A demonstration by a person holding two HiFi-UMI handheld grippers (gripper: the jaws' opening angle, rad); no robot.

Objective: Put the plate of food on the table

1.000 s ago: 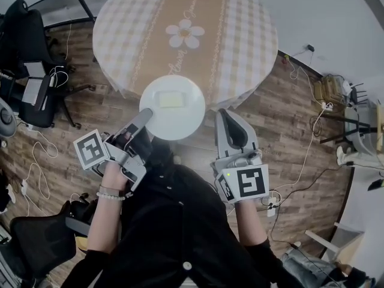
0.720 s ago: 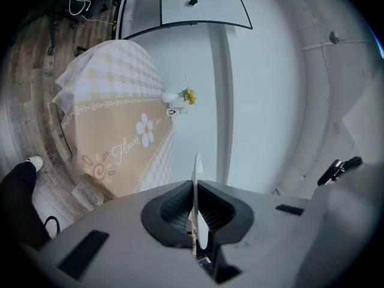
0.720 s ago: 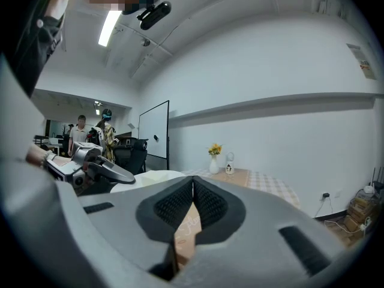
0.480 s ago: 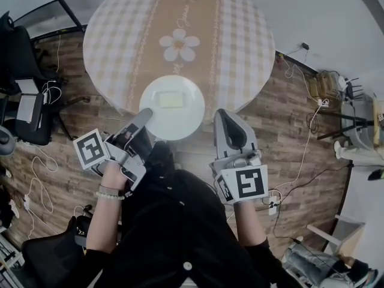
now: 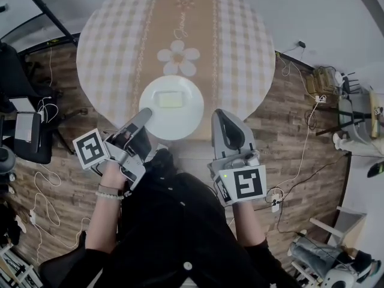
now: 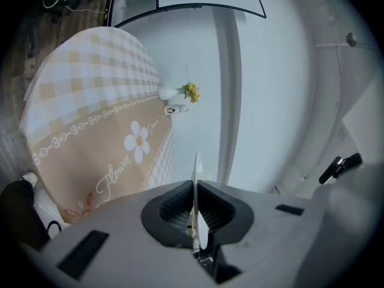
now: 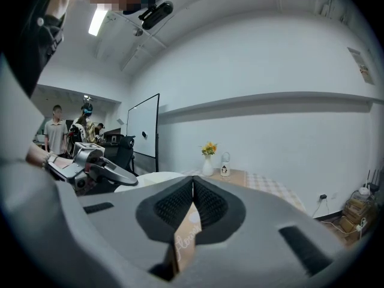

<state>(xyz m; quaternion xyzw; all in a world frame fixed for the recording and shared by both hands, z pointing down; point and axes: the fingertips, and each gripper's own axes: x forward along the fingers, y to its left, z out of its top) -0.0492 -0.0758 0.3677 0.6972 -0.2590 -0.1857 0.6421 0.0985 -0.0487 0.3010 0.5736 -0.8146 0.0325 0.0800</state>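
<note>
**A:** Any writing showing out there?

**B:** "Flower" (image 6: 111, 186) is running in script along the tan runner (image 5: 183, 23), just below a white daisy (image 5: 178, 57). Each gripper's cube is wearing a black square marker (image 5: 91, 149).

**A:** And the plate?

**B:** The plate (image 5: 180, 123) is showing at centre frame, overlapping the near edge of the round checked surface (image 5: 111, 47). It's carrying a pale yellow block of food (image 5: 170, 99). The left gripper (image 5: 145, 115) is clamping its lower-left rim. I can't tell whether the plate is touching the cloth.

**A:** The other side?

**B:** The right gripper (image 5: 222, 117) is hovering just right of the plate, jaws pressed together on nothing. A vase (image 6: 170, 93) of yellow flowers is standing at the far end. An office chair (image 5: 21, 131) and cables (image 5: 300, 155) are crowding the wooden floor.
</note>
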